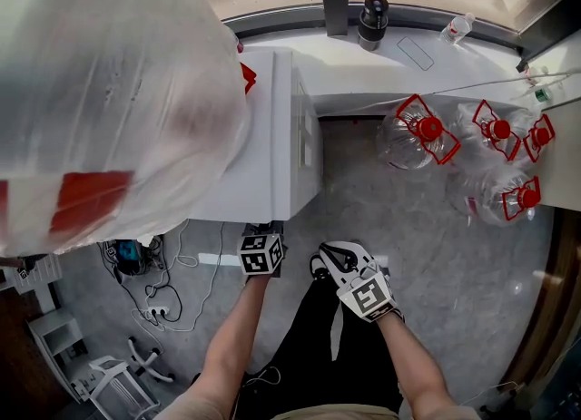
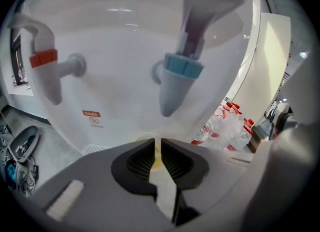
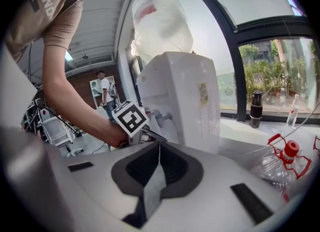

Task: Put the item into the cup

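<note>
Left gripper view: left tongs (image 2: 157, 141) clenched on thin yellowish cup (image 2: 157, 157); right tongs (image 3: 159, 146) clenched empty.

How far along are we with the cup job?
Done: the left claw looks closed on a pale cup under the blue tap. In hand: just that cup; the right claw is shut and empty. Left: no item is in view to put in.
</note>
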`<state>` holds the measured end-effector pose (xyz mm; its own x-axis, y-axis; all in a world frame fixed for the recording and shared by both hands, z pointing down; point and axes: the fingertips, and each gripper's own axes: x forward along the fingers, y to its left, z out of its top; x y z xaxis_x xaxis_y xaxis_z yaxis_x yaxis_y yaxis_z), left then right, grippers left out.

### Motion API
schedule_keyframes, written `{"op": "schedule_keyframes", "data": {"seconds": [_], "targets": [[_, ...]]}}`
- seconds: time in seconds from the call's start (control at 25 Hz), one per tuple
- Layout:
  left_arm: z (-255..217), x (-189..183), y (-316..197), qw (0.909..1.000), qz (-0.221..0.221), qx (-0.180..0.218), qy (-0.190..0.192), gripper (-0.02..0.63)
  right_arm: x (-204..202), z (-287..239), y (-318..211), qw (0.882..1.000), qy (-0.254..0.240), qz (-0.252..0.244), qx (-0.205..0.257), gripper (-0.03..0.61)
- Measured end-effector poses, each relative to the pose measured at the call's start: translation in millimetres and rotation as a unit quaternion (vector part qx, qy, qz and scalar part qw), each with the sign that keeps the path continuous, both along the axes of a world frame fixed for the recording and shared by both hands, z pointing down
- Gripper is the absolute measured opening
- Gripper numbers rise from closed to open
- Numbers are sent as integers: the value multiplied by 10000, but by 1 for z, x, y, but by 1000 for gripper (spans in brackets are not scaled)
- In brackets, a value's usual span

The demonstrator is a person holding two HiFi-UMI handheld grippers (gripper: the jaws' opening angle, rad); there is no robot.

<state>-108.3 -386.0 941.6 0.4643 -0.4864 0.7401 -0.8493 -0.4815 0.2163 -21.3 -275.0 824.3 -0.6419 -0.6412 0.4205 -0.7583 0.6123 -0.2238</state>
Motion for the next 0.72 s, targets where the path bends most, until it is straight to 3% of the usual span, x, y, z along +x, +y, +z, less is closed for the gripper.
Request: {"op": "schedule_keyframes", "data": {"seconds": [0.08,0.24,0.4,0.72], "targets": [[-9,-6,5,9999,-112,129,-26,8,0,-6,2,10000,22,-21,47,12],[-29,-10,32,9999,-127,33,65,8,3,-25,8,9999,129,-12,87,12],[-72,-13,64,9998,-91,-45,163,8,4,-69,14,9999,-75,110,58,12],[-217,-7,70,9937,-144,987,517,8,4,-177,0,9991,-3,83,414,12]]}}
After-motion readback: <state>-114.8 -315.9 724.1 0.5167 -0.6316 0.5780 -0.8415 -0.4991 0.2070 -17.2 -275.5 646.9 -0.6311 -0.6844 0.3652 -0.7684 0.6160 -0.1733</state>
